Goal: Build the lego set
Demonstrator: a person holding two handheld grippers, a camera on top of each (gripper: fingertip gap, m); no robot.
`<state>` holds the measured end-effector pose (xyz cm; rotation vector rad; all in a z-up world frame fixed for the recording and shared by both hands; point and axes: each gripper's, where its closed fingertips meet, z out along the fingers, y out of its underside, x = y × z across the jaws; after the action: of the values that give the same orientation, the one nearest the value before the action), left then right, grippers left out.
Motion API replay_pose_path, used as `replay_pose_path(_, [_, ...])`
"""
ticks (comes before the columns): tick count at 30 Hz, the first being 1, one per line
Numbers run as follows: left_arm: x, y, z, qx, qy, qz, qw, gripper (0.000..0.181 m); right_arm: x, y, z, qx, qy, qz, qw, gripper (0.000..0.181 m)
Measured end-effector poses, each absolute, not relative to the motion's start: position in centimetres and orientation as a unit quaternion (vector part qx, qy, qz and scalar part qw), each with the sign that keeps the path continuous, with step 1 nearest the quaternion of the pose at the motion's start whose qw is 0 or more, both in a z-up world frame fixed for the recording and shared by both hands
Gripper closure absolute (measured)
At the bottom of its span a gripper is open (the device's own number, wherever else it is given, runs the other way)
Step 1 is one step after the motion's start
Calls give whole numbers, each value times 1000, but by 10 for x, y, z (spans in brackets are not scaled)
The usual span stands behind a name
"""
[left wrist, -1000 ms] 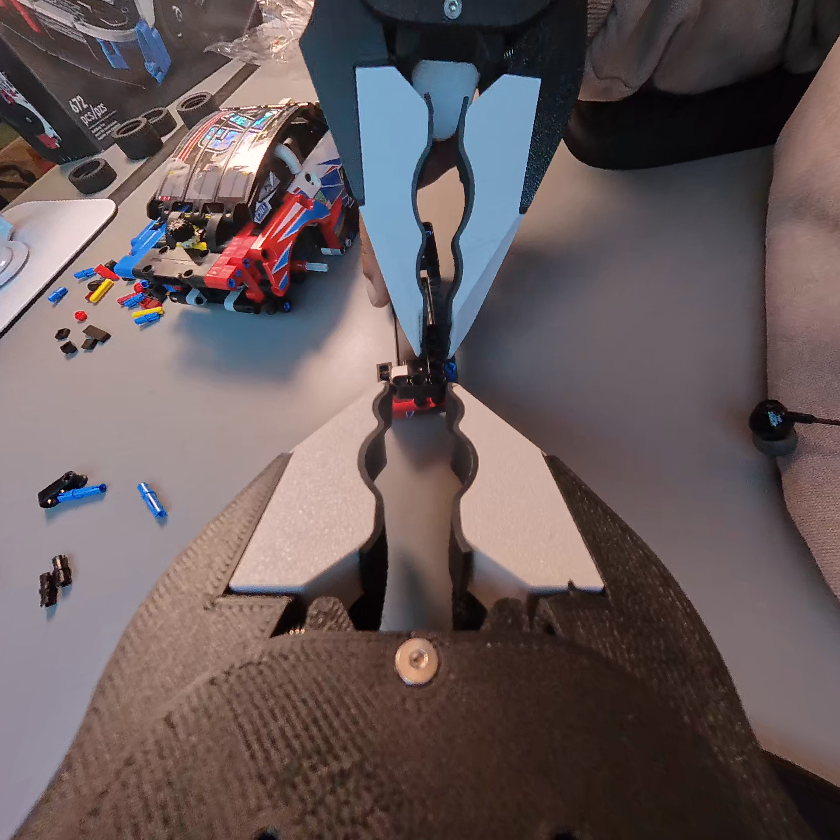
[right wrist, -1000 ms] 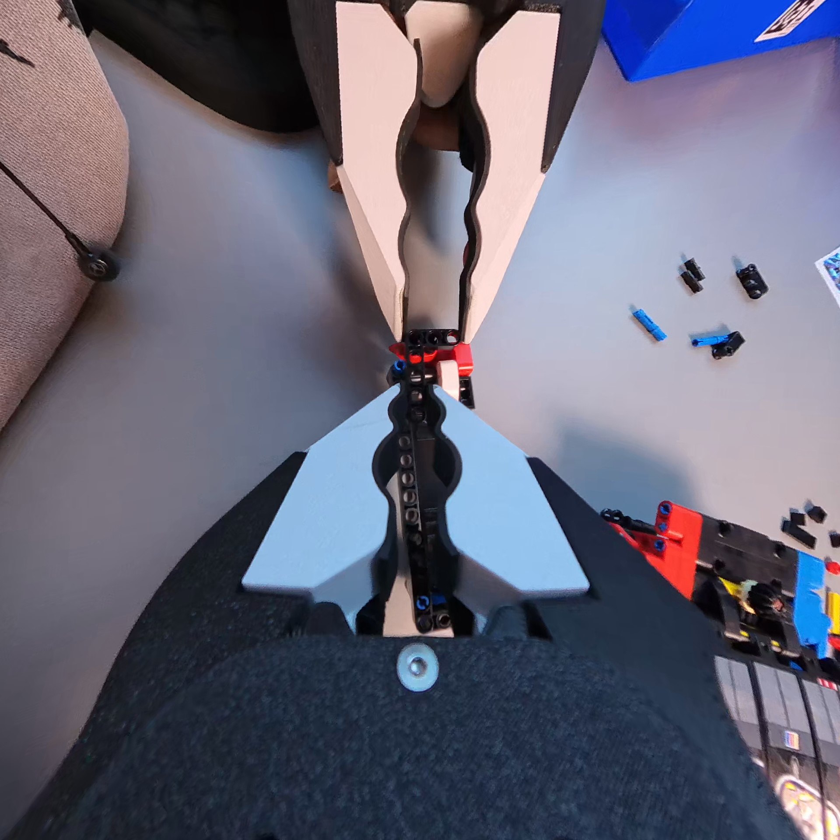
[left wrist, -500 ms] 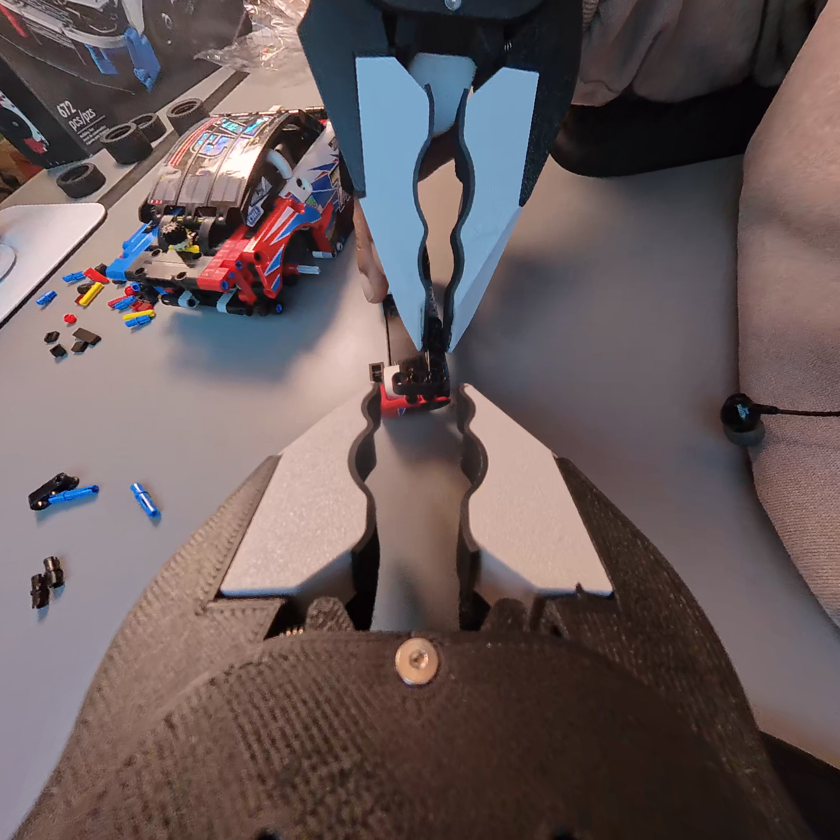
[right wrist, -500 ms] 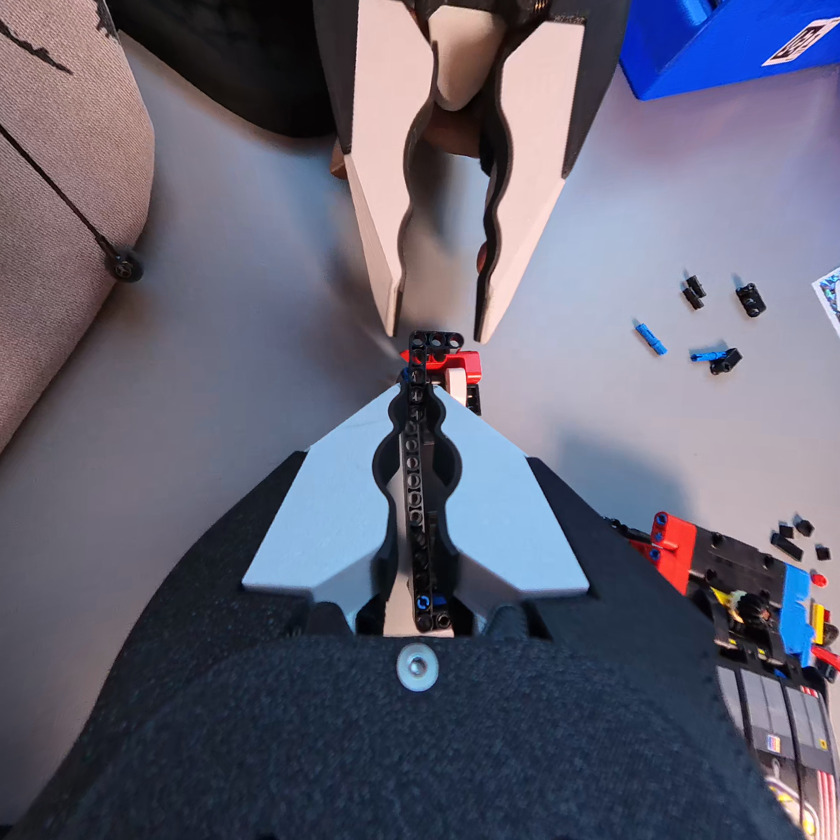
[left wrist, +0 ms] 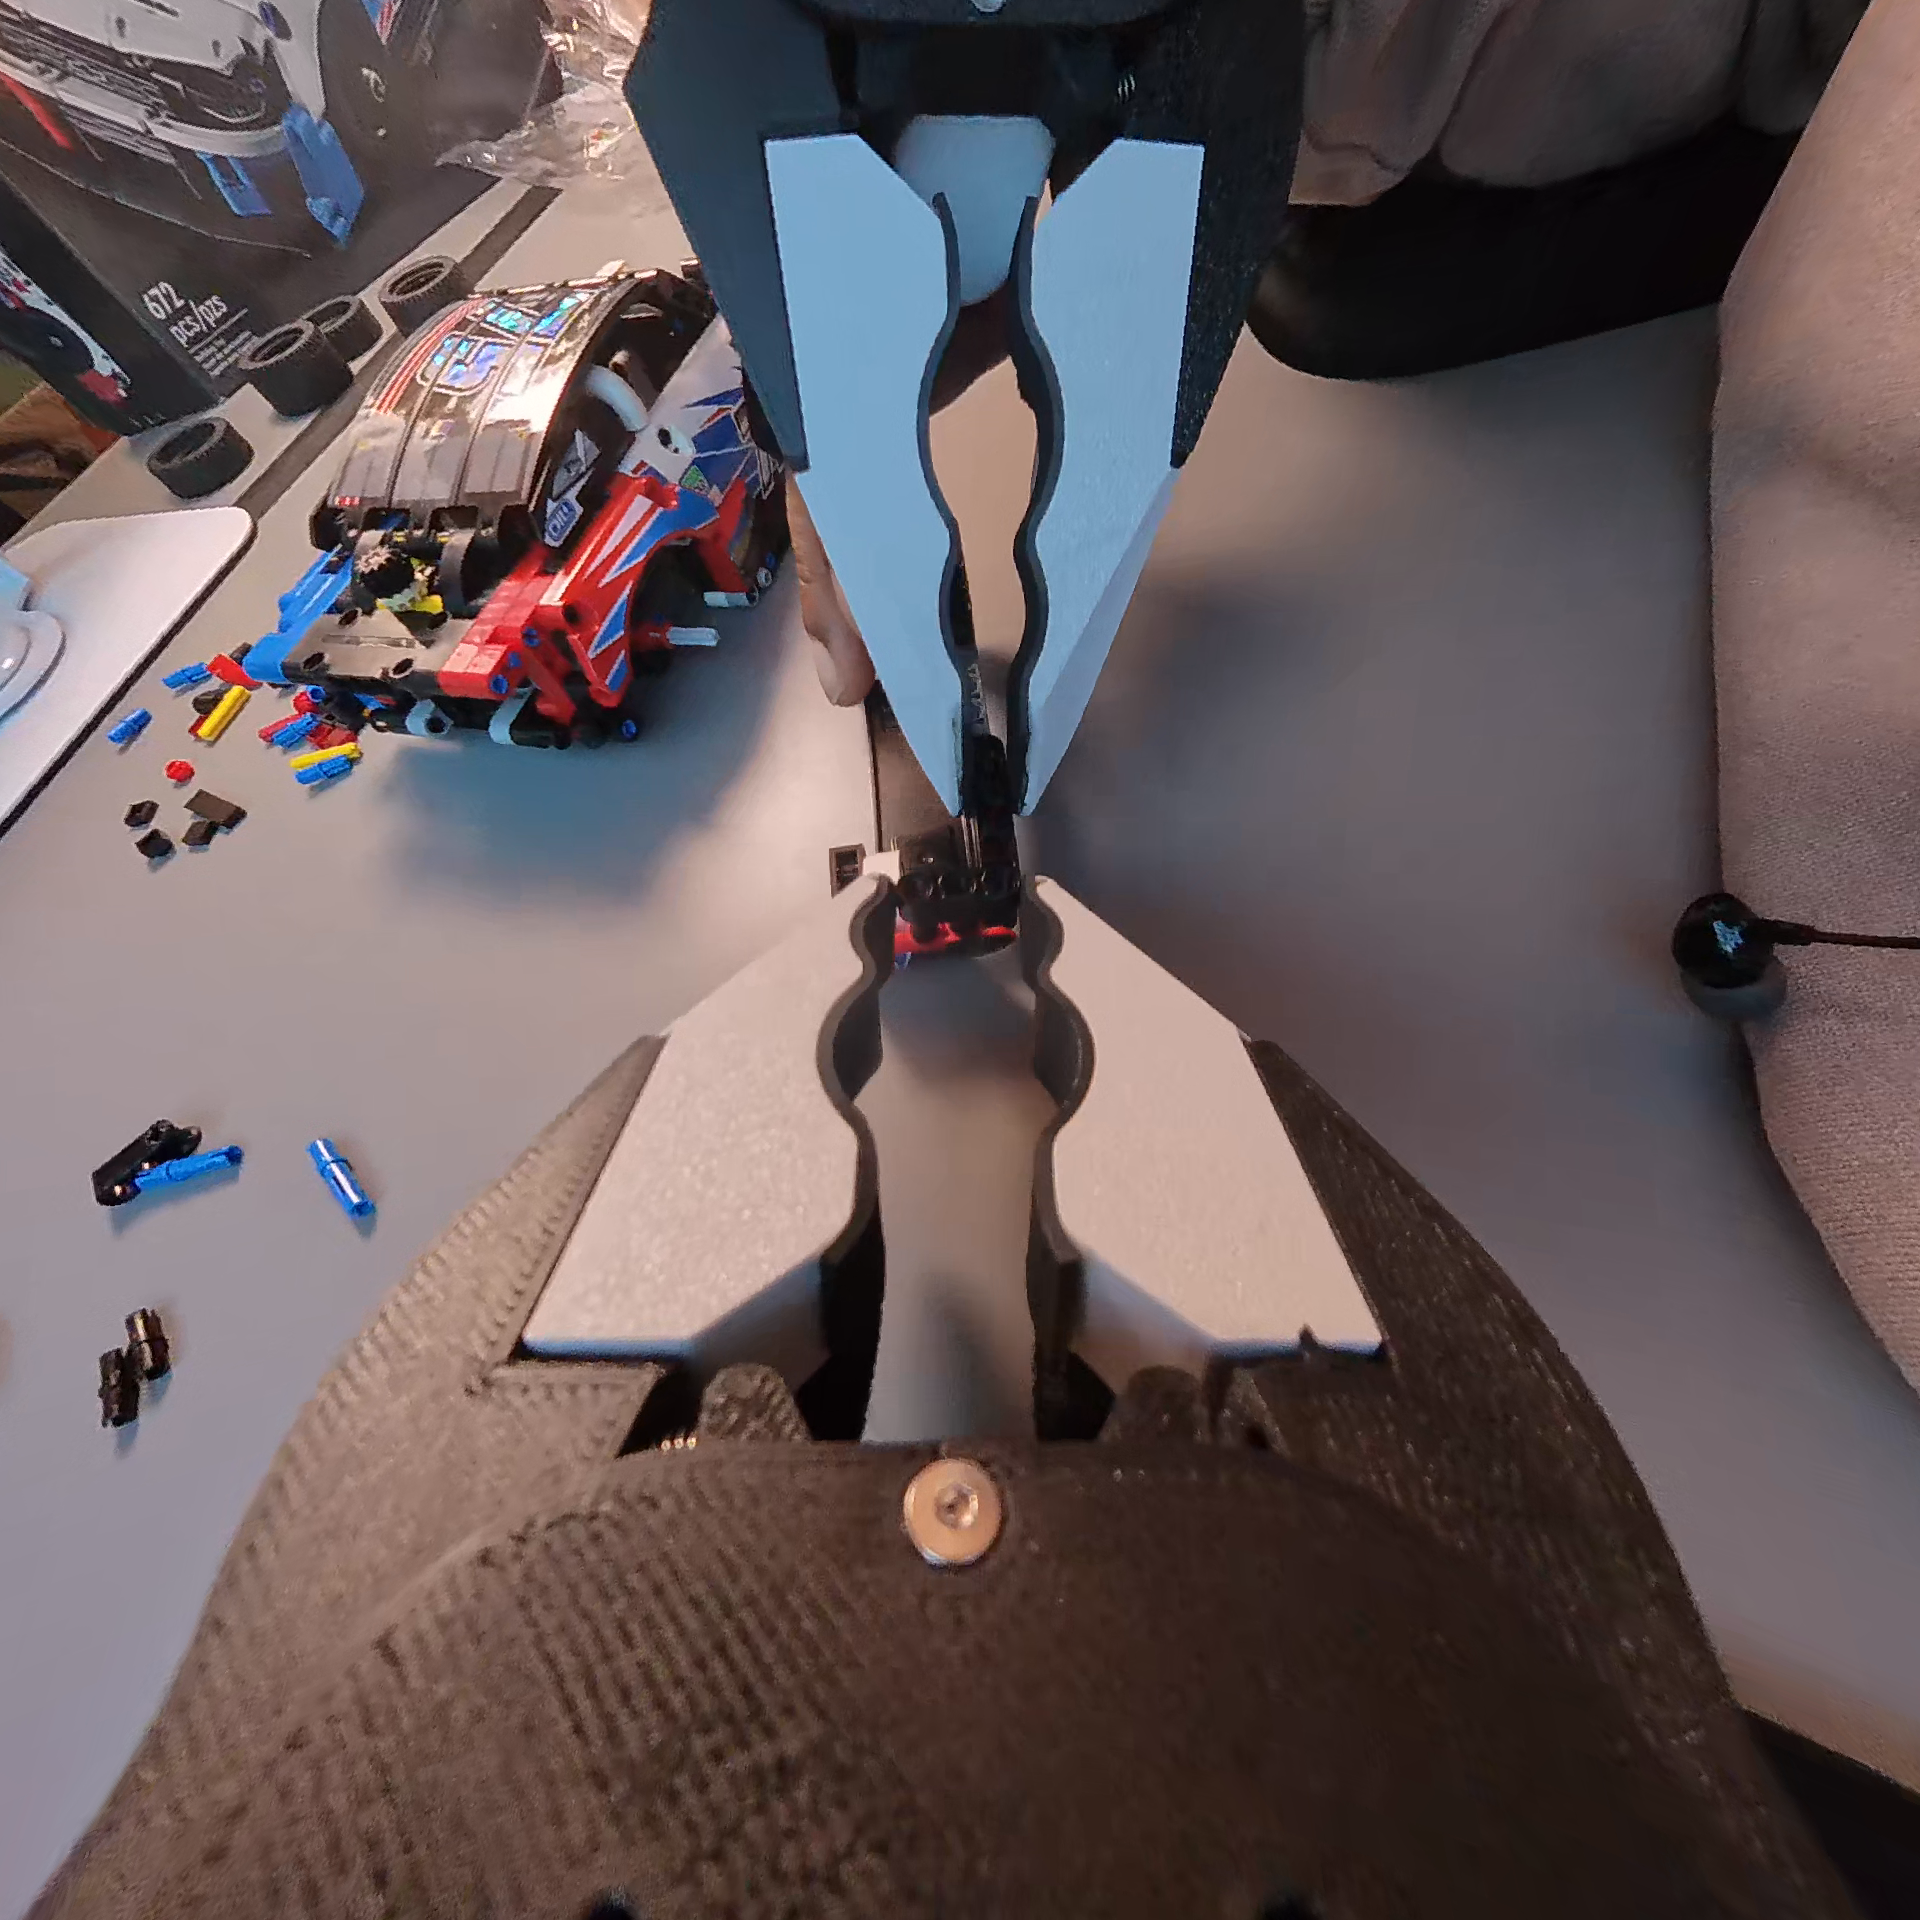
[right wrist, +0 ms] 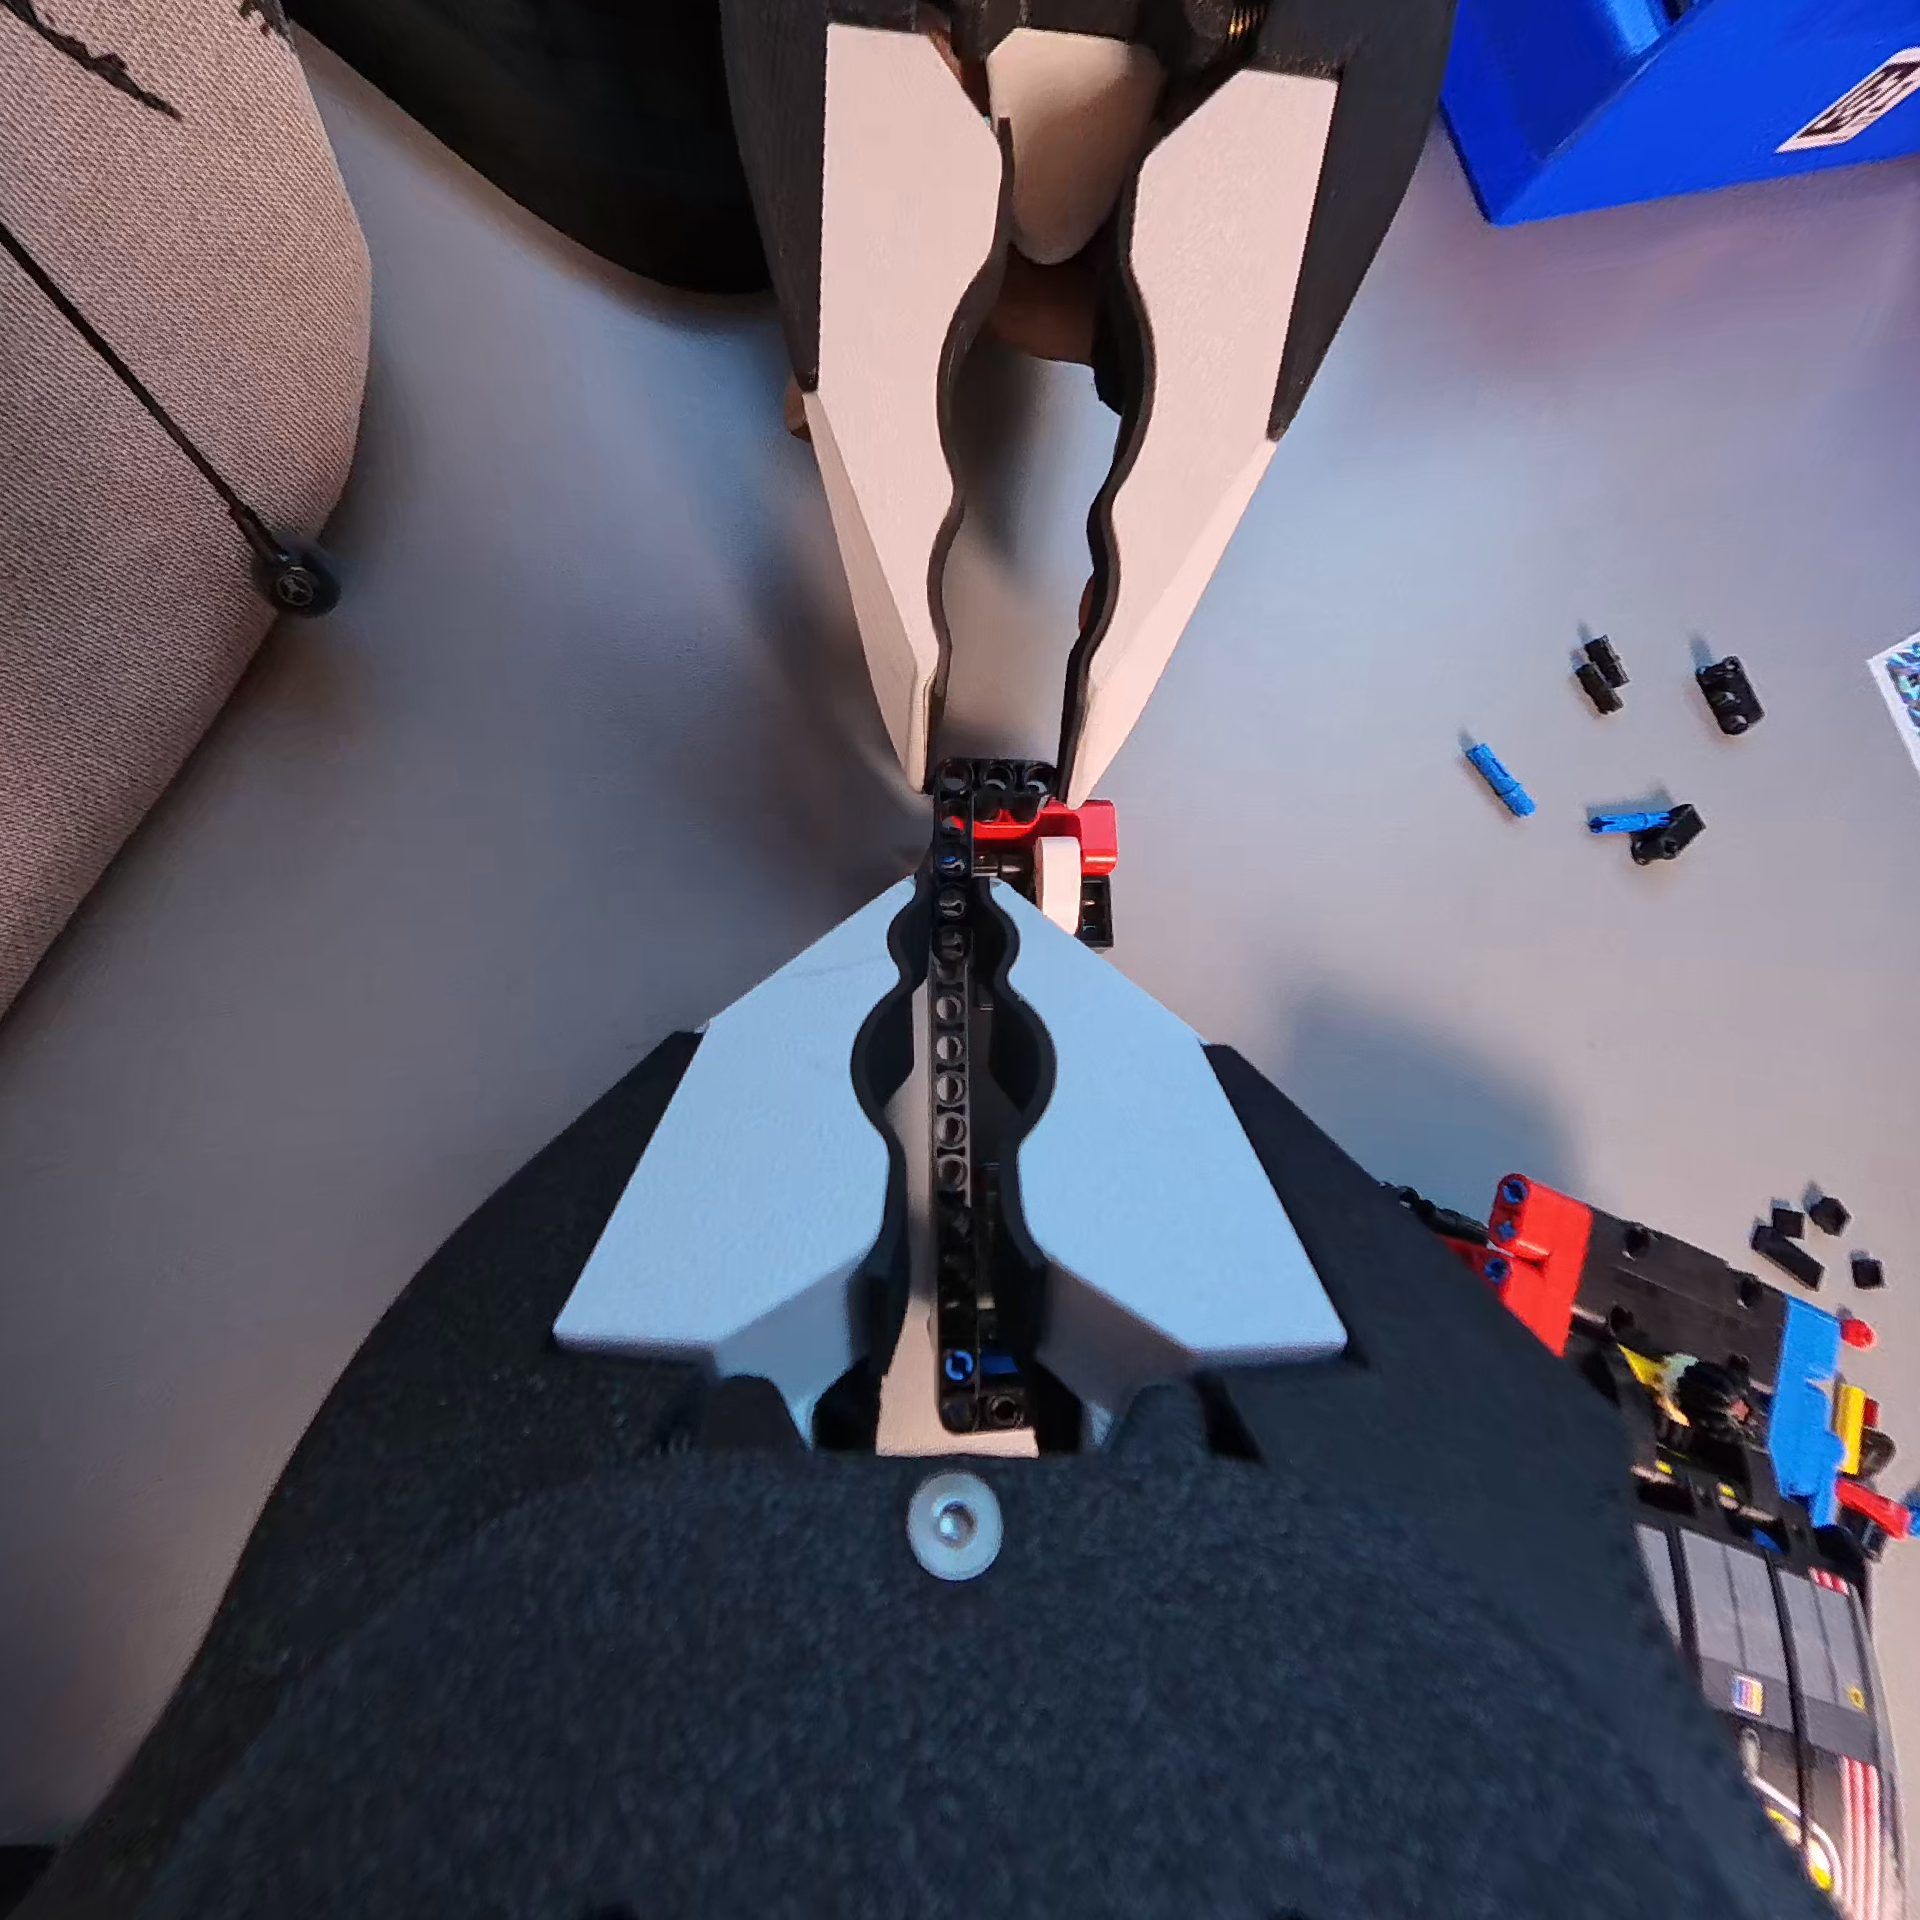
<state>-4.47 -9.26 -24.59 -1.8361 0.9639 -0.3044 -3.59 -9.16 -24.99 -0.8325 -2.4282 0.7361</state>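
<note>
Your right gripper (right wrist: 956, 894) is clamped along a long black perforated beam (right wrist: 951, 1091), whose long axis runs straight out between its fingers toward the left gripper (left wrist: 951, 894). That gripper faces it tip to tip, jaws parted about the width of the small red-and-black sub-assembly (left wrist: 951, 914) at the beam's far end; whether they grip it cannot be told.

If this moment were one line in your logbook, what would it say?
right gripper: shut on black beam | left gripper: fingers around red-black end block | car model: aside on table
</note>
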Motion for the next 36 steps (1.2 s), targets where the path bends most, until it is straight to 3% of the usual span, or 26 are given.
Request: replay_pose_path(36, [-44,-81,-252,-768,402,-121,483,160,-47,-91,-254,-319,-876,256,254,177])
